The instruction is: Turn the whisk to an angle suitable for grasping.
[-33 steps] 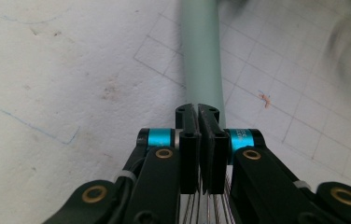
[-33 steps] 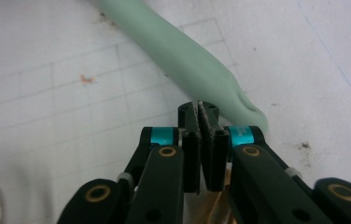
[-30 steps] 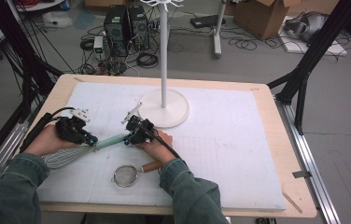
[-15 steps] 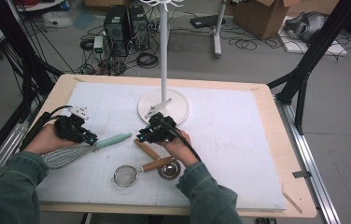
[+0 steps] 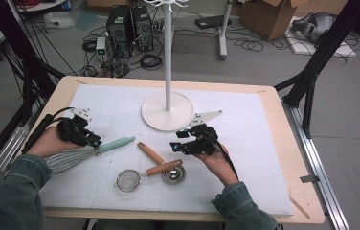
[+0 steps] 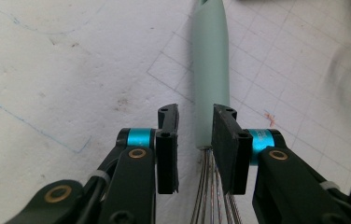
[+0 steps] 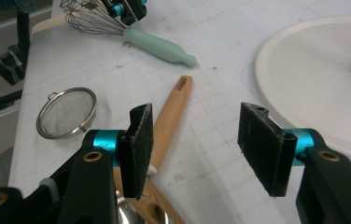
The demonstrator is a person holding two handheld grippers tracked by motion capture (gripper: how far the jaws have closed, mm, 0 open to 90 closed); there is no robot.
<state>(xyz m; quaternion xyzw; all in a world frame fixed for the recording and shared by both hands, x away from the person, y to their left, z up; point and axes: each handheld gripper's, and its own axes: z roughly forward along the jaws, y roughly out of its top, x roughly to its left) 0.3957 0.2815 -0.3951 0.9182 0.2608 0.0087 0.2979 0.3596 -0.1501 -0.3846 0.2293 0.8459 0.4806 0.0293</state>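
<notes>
A whisk with a mint-green handle (image 5: 116, 143) lies on the white mat at the left. My left gripper (image 5: 94, 142) sits over the spot where the handle (image 6: 209, 70) meets the wires. The jaws of the left gripper (image 6: 195, 116) have just been opening; the handle lies between them with a gap at the left pad. My right gripper (image 5: 175, 146) hovers in front of the stand base, right of the whisk (image 7: 162, 46). The right gripper (image 7: 194, 116) has also just been opening and stands open with nothing between its pads.
A wooden-handled spoon (image 5: 150, 153) and a small mesh strainer (image 5: 128, 180) lie crossed near the front of the mat, the spoon handle (image 7: 173, 112) just under my right gripper. A white stand's round base (image 5: 159, 115) and its pole rise behind.
My right gripper has left the end of the whisk handle, moved right toward the stand base, and its jaws have spread apart. The left hand stays put; the whisk rests on the mat.
</notes>
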